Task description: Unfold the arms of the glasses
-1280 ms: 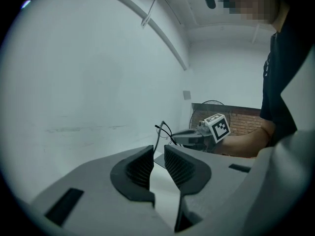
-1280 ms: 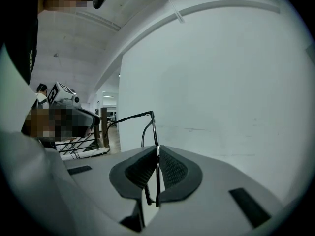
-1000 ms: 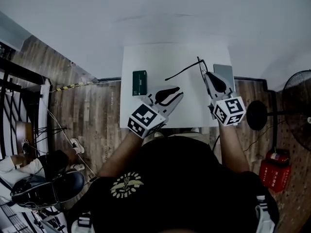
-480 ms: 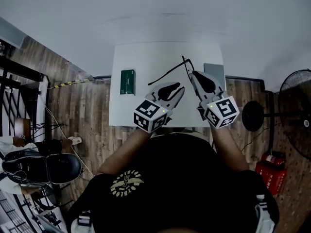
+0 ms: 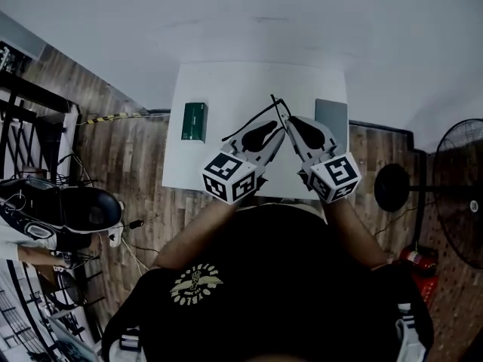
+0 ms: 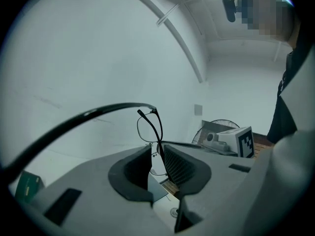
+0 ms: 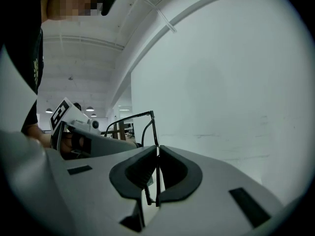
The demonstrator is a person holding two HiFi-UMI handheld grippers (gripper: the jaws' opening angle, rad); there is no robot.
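Thin black wire-framed glasses (image 5: 249,121) hang in the air above the white table (image 5: 226,89). My right gripper (image 5: 287,121) comes in from the right and is shut on a thin part of the glasses (image 7: 149,116), which stand up from its jaws. One arm sweeps out to the left (image 6: 88,113). My left gripper (image 5: 273,134) meets the glasses from the left. In the left gripper view its jaws stand a little apart round a thin black piece of the glasses (image 6: 158,141), which lies against the right jaw. The right gripper (image 6: 231,140) shows just beyond.
A dark green box (image 5: 194,121) lies on the table's left part and a flat grey case (image 5: 330,115) on its right edge. On the wooden floor stand a fan (image 5: 460,194) at the right and a person with a chair (image 5: 45,217) at the left.
My left gripper has moved up and right until its jaws are round the glasses. The right gripper has carried the glasses leftward toward it.
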